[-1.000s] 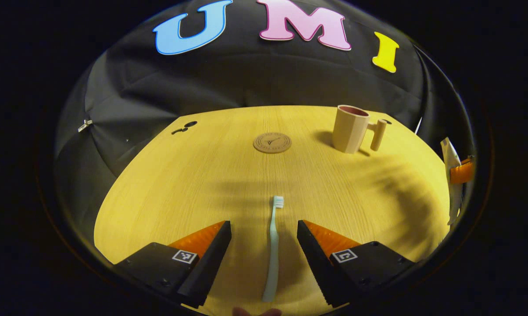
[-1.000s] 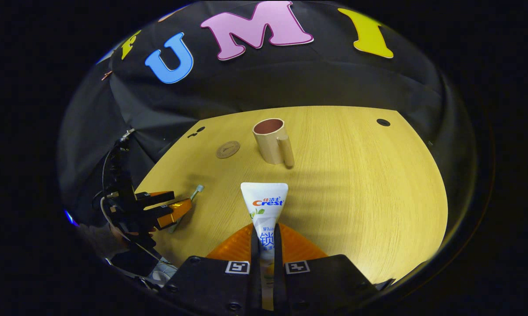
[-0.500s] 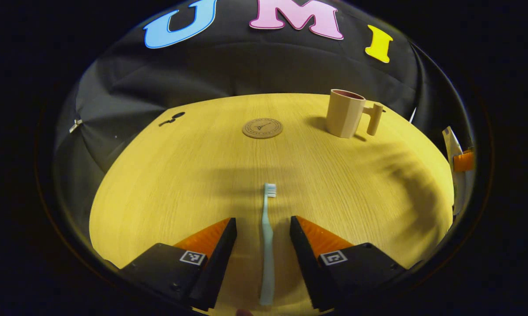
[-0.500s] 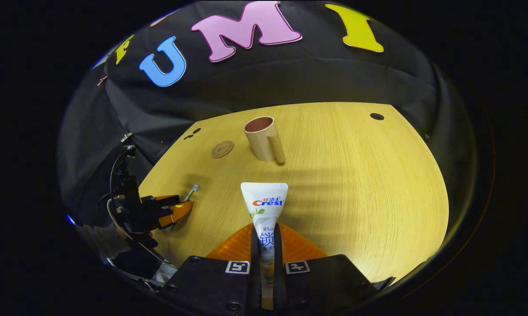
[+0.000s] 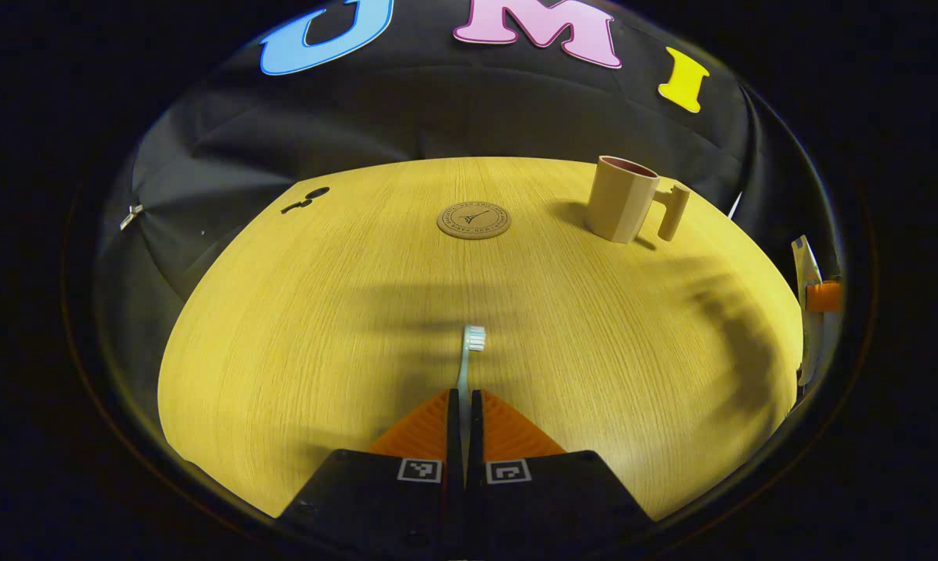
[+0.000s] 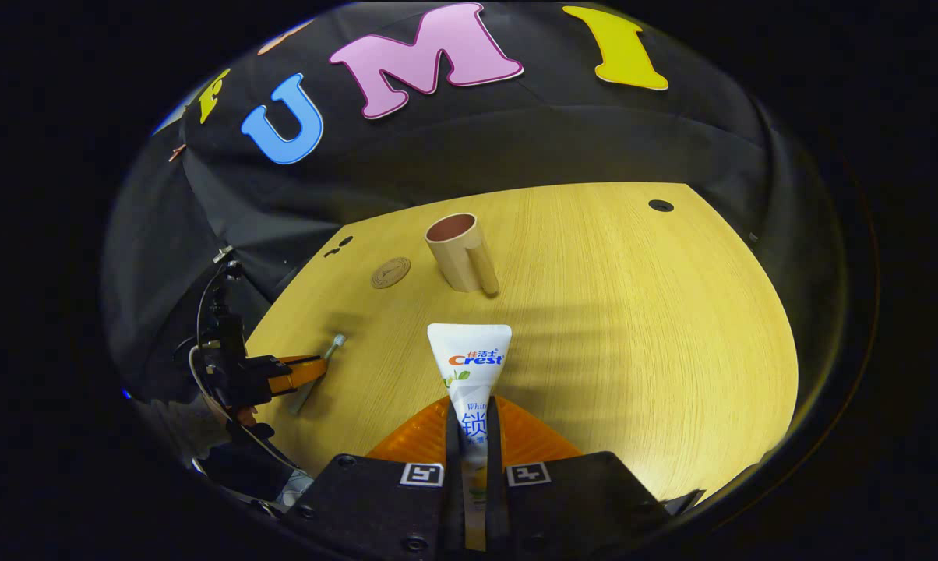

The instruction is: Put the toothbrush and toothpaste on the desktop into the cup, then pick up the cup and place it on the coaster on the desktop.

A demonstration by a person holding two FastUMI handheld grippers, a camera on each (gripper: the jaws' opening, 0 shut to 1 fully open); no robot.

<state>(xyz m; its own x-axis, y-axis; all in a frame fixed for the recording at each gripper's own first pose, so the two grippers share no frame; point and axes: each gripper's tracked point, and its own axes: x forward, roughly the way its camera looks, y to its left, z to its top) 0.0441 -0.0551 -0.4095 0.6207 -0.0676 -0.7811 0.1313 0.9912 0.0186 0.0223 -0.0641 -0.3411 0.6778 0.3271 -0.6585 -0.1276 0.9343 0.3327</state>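
We have both items pinched and the cup (image 5: 622, 210) not yet loaded, so the step in hand is the lift and carry. We should raise the toothbrush (image 5: 469, 351) straight off the tabletop (image 5: 321, 312) before swinging it, since its handle is thin and could pivot in the grip, and enter the cup's mouth from above rather than brushing the rim. The left tongs (image 5: 463, 401) are closed on the handle, low and nearly level with the tabletop, bristle end pointing toward the coaster (image 5: 474, 220). The right tongs (image 6: 474, 413) grip the toothpaste (image 6: 469, 366) near its cap end, flat tail forward, held above the tabletop and aimed at the cup, which stands upright beside the coaster.
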